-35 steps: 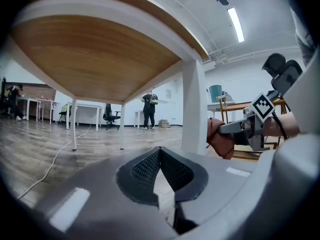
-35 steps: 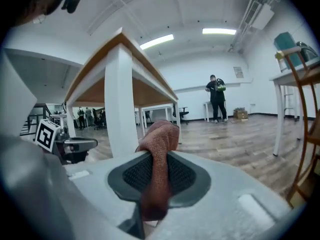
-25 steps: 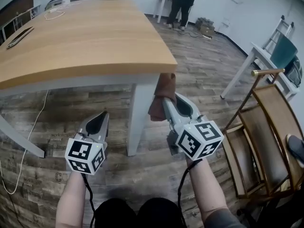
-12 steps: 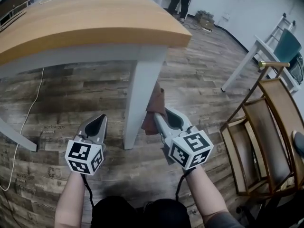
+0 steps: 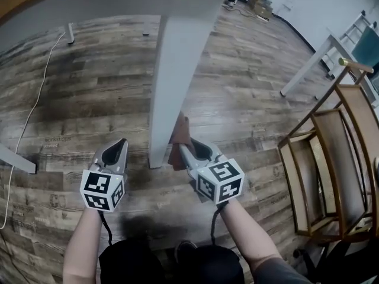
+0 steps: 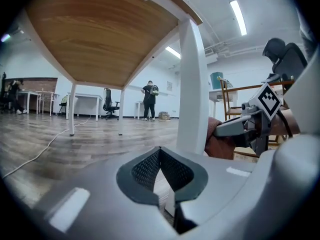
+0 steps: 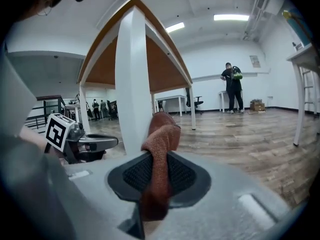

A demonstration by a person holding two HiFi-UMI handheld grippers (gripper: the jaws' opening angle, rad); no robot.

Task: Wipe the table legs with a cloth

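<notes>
Head view: the right claw (image 5: 183,149) was clamped on the brown cloth (image 5: 179,136), and the cloth pressed against the right face of the white table leg (image 5: 170,81), low down near the wooden floor (image 5: 77,105). The left claw (image 5: 120,144) hovered just left of that leg, jaws together, nothing in them. A wooden chair (image 5: 331,158) stood well off to the right.

Left gripper view: jaws closed and empty, the leg rising just ahead to the tabletop's underside (image 6: 100,34), with the cloth bunched against the leg's right side.

Right gripper view: the cloth stood up between the gripping jaws, its top touching the leg. A person (image 7: 231,86) stood far back.
</notes>
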